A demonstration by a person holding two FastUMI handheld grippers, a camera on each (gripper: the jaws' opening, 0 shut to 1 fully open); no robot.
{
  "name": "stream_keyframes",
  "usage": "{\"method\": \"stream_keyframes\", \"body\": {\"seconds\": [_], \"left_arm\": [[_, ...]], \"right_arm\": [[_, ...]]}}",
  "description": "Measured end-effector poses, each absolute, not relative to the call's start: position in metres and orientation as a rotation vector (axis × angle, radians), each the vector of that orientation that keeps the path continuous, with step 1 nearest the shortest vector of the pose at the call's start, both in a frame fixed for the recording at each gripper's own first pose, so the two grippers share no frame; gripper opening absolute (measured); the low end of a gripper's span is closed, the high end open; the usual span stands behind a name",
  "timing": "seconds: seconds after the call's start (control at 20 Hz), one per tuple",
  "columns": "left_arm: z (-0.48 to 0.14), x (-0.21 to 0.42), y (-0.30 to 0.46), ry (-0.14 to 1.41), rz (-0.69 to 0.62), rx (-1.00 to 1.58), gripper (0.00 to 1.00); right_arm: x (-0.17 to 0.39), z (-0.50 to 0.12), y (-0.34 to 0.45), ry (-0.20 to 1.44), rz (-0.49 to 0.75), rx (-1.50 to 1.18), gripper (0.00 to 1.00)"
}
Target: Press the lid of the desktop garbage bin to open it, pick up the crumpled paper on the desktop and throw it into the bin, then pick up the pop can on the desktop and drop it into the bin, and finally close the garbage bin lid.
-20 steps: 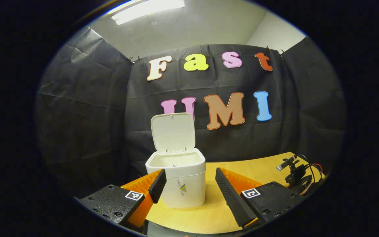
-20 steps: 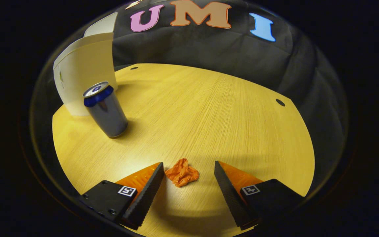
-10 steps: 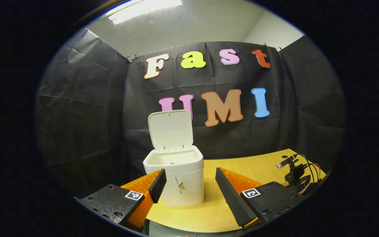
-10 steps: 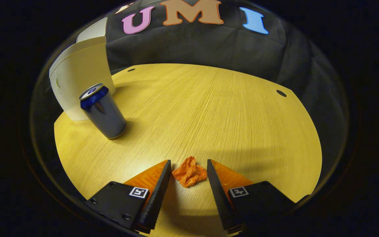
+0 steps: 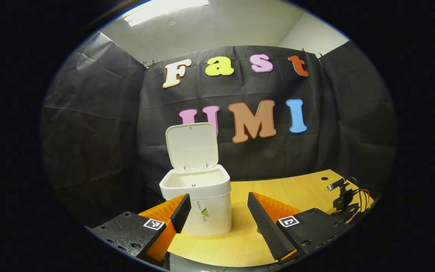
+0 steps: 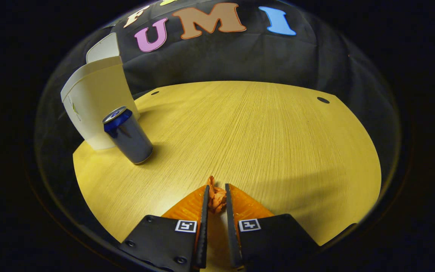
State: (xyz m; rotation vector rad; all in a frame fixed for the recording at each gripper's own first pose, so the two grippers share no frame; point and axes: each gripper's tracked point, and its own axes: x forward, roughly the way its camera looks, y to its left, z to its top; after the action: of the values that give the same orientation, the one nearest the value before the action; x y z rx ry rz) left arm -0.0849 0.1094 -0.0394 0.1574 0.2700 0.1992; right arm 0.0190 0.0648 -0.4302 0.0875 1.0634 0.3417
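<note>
Crumpled paper (image 6: pixel 216 196), an orange wad, sits low in the centre of the right gripper view, squeezed between the two fingers of the right gripper (image 6: pixel 215 200) on the wooden desktop (image 6: pixel 263 132). Both fingers press its sides, and a tuft pokes out past their tips. I judge it very light, soft and springy: it will give under pressure and won't break, so a pinch across its thick middle, as here, should hold; a grip on a loose flap could slip.

Upper left of that view stands the pop can (image 6: pixel 128 135), upright, just beside the white garbage bin (image 6: pixel 96 102). In the left gripper view, the left gripper (image 5: pixel 217 211) is spread wide and holds nothing; the bin (image 5: pixel 202 204), lid (image 5: pixel 192 146) raised, shows between its fingers, farther off.
</note>
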Motion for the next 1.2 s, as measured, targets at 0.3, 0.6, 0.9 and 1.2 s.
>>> {"method": "stream_keyframes", "body": {"seconds": [0.3, 0.6, 0.9, 1.2], "left_arm": [[-0.042, -0.081, 0.108, 0.278, 0.173, 0.159, 0.93], [-0.046, -0.076, 0.114, 0.284, 0.162, 0.145, 0.93], [-0.044, -0.077, 0.135, 0.274, 0.178, 0.126, 0.93], [-0.047, -0.089, 0.173, 0.279, 0.226, 0.106, 0.93]], "right_arm": [[0.027, -0.408, 0.059, 1.014, 0.323, 0.123, 0.26], [0.067, -0.298, 0.066, 0.788, 0.392, 0.15, 0.25], [0.112, -0.183, 0.124, 0.576, 0.488, 0.198, 0.25], [0.129, -0.113, 0.2, 0.44, 0.605, 0.187, 0.24]]}}
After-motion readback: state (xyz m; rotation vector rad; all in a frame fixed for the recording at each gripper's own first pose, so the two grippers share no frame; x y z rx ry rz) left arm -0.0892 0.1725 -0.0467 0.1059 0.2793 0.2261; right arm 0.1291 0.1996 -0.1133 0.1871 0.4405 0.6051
